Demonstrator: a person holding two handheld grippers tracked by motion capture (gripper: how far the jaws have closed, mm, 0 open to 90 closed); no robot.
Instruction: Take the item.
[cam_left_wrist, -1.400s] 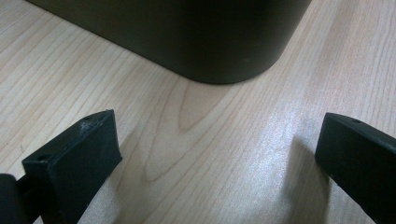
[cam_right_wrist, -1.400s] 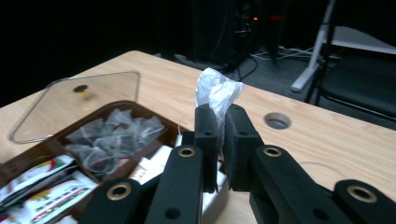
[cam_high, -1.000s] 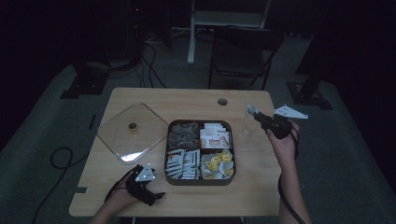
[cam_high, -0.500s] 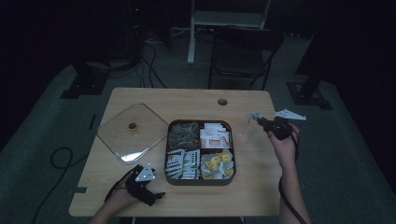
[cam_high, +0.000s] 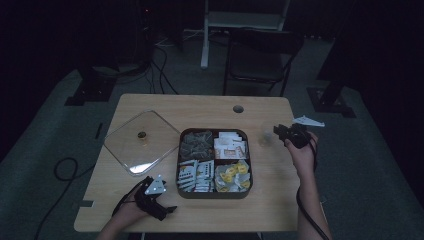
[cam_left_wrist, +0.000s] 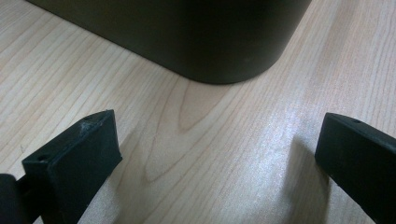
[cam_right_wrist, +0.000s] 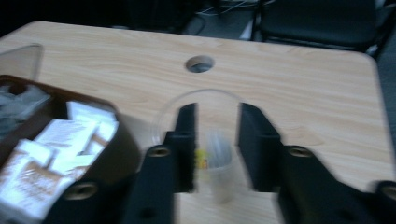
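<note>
Right gripper view: cup (cam_right_wrist: 219, 158) upright between tongs (cam_right_wrist: 215, 144).

A light wooden table (cam_high: 150, 205) sits in a dark room. At its centre is a dark, rounded-square tray (cam_high: 215, 193) split into four compartments: grey sachets (cam_high: 195, 144) upper left, white and orange packets (cam_high: 230, 147) upper right, white packets (cam_high: 194, 175) lower left, yellow-and-white wrapped pieces (cam_high: 233, 175) lower right. Left of the tray lies a clear square lid (cam_high: 141, 141) with a small knob (cam_high: 142, 135) in its middle. A round cable hole (cam_high: 238, 108) is near the table's far edge. Beyond the table, at the top of the frame, stands a dark folding chair (cam_high: 261, 52), with cables (cam_high: 162, 65) across the grey floor (cam_high: 45, 130).
</note>
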